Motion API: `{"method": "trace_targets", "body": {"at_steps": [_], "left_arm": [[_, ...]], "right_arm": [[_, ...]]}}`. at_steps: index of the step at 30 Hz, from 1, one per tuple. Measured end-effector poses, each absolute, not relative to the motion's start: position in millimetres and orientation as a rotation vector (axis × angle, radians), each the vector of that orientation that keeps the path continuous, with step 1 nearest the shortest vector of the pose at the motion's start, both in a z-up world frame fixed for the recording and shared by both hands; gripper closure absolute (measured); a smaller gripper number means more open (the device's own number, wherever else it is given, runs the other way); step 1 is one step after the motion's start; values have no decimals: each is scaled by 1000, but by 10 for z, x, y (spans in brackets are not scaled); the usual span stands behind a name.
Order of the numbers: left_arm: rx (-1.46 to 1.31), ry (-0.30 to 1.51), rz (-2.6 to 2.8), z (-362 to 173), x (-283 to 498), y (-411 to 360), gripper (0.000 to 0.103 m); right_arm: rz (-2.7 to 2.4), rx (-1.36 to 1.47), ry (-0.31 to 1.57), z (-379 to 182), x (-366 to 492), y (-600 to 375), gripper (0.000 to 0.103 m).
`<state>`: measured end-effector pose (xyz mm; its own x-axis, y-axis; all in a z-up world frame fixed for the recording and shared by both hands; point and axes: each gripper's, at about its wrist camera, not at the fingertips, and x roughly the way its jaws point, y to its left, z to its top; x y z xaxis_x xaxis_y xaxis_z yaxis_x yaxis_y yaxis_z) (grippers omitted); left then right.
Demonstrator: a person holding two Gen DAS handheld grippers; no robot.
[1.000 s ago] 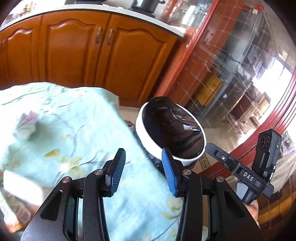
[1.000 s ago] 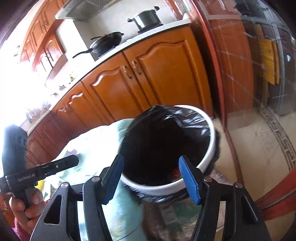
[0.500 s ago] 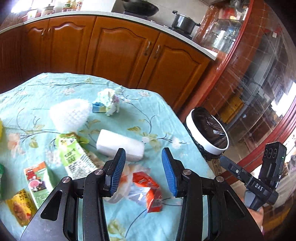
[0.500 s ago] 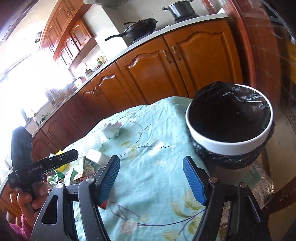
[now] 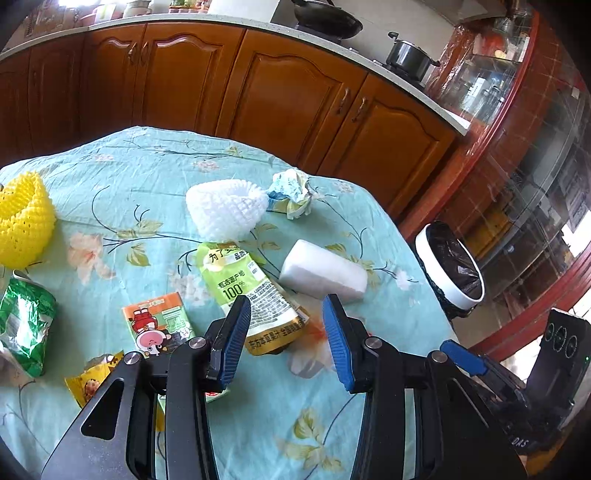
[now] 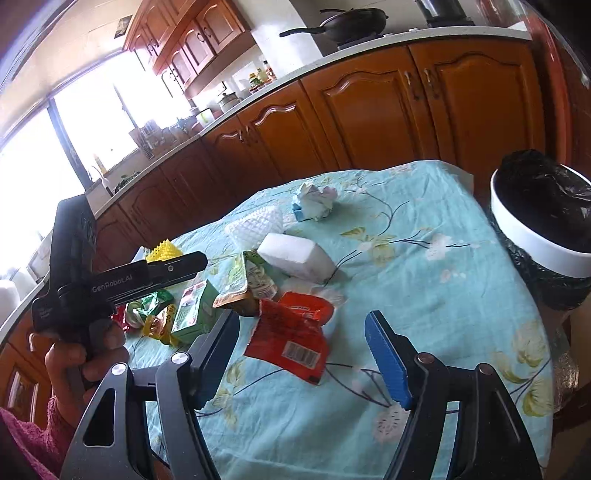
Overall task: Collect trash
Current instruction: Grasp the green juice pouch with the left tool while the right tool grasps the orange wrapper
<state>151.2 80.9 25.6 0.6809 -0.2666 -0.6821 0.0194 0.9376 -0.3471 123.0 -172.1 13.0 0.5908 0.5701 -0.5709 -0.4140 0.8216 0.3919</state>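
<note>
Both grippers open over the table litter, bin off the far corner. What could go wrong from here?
1. The red wrapper lies flat and partly under other litter by the green pouch; the right gripper may pinch the tablecloth or drag neighbours.
2. The bin stands beyond the table edge, so a loose grip could drop litter on the floor on the way.
3. The left gripper hangs close beside the right, over the same pile; they might collide.

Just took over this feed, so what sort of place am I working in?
Most likely a home kitchen: wooden cabinets under a countertop with a wok and pot, and a floral-clothed table strewn with trash.
</note>
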Motion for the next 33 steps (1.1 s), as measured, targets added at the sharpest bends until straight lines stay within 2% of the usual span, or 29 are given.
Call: {"method": "trace_targets", "body": {"at_steps": [2,6,14,18,20,21,22,23,24,27,29,31,33], "left_arm": [[-326,821,-154,212,1505,862,55],[-314,860,-129,138,1575,892,54],[-304,918,-119,53,1771,840,40],[-271,931,-95,31,1931,767,40],[-252,933,-76,-7,2000,739,40],[-237,942,-68,-32,2035,717,40],[-226,949,-65,-57,2062,703,45],[-214,957,-63,-85,2084,687,56],[-202,970,-62,-118,2105,672,63],[-167,959,-73,-121,2098,621,72],[-145,947,-71,-94,2076,596,82],[-126,936,-65,-72,2050,584,89],[-120,929,-61,-55,2020,599,95]], "right_arm": [[590,202,746,112,1204,-1607,31],[595,154,754,48,1199,-1443,31],[585,96,778,-108,1295,-1255,31],[567,72,781,-190,1367,-1210,32],[558,64,785,-231,1406,-1201,38],[556,64,790,-249,1420,-1203,45],[555,66,795,-266,1434,-1214,47],[555,70,793,-271,1440,-1230,49],[553,71,792,-268,1440,-1244,59],[552,76,796,-267,1453,-1301,68],[552,82,799,-272,1467,-1340,73],[551,93,800,-269,1476,-1378,82],[554,97,798,-259,1485,-1400,84]]}}
